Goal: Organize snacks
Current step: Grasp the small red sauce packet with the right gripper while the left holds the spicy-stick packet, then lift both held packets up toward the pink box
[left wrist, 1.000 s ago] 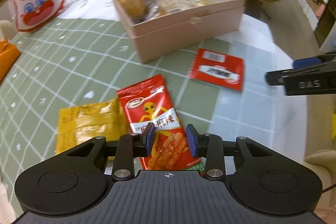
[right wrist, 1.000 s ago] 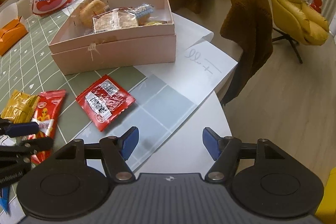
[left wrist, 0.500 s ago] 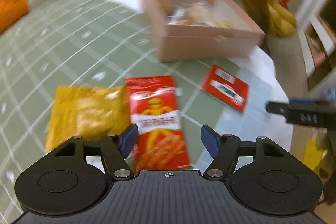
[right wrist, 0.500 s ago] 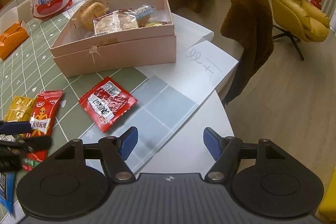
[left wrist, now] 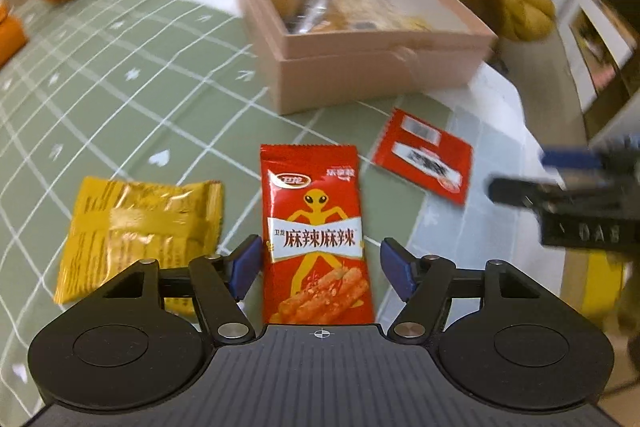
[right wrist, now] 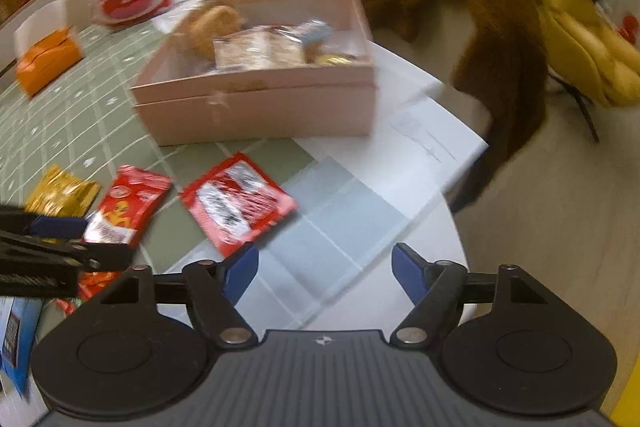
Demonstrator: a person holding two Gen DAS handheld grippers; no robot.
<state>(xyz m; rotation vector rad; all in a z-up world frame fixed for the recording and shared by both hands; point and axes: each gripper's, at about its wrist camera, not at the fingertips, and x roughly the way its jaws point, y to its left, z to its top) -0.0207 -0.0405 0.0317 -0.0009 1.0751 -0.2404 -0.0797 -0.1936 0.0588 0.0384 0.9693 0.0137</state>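
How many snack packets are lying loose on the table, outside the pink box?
3. The yellow packet is leftmost, the red alien packet lies beside it, and the flat red packet is nearest the pink box. Others may be hidden.

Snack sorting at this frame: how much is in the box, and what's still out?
Done: several wrapped snacks already lie in the pink box. In hand: nothing is gripped; the left claw has just been opening and straddles the red alien packet, pads clear of it. The right claw is open, nothing between its pads. Left: that packet, the yellow packet and the flat red packet remain on the tablecloth.
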